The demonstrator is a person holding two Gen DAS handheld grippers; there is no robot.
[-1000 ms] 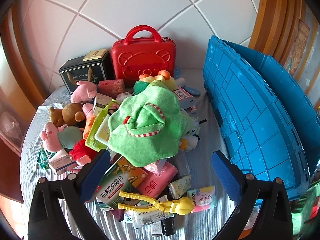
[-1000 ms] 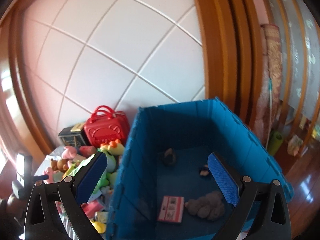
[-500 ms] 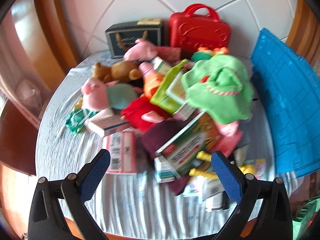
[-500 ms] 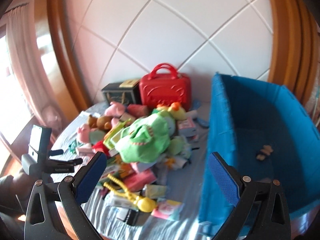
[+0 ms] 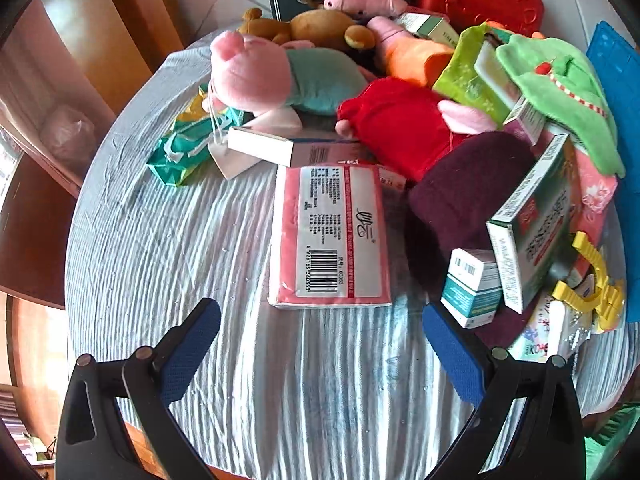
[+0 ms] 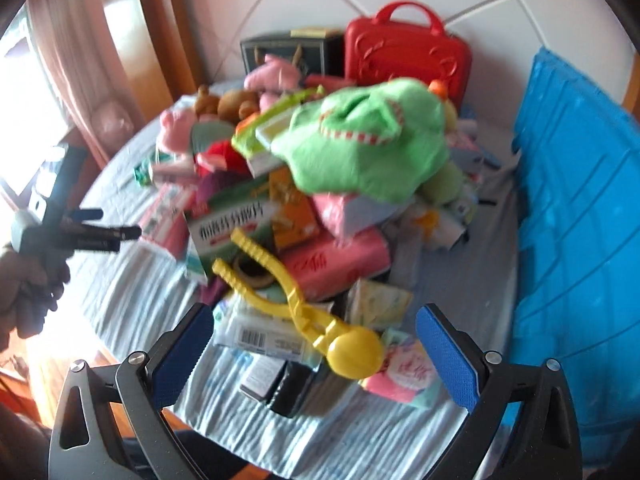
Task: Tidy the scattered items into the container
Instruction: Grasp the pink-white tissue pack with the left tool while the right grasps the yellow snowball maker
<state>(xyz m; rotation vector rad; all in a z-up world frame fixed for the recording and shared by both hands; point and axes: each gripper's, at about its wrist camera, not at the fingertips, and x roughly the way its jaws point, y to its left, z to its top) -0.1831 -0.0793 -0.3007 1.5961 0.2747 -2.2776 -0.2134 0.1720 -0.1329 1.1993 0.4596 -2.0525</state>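
Observation:
A pile of toys, boxes and packets lies on a round table with a grey striped cloth [image 5: 168, 248]. My left gripper [image 5: 320, 344] is open and empty, just in front of a flat pink packet [image 5: 330, 236]. My right gripper [image 6: 316, 348] is open and empty, low over a yellow snowball clip [image 6: 304, 308]. A green plush hat [image 6: 368, 140] tops the pile. The blue crate [image 6: 576, 216] stands at the right; its edge also shows in the left wrist view [image 5: 618, 80]. The left gripper also shows in the right wrist view [image 6: 76, 232].
A red toy case [image 6: 404, 56] and a black box [image 6: 288, 52] stand at the back by the tiled wall. Pink plush pigs [image 5: 256, 72], a brown bear [image 5: 320, 30], a maroon cloth [image 5: 460, 196] and a green-white box [image 5: 532, 224] lie in the pile. The table's front edge is near both grippers.
The left gripper moved left and down toward the pink packet. The right gripper swung left from the crate and dropped toward the yellow clip. Both stayed open.

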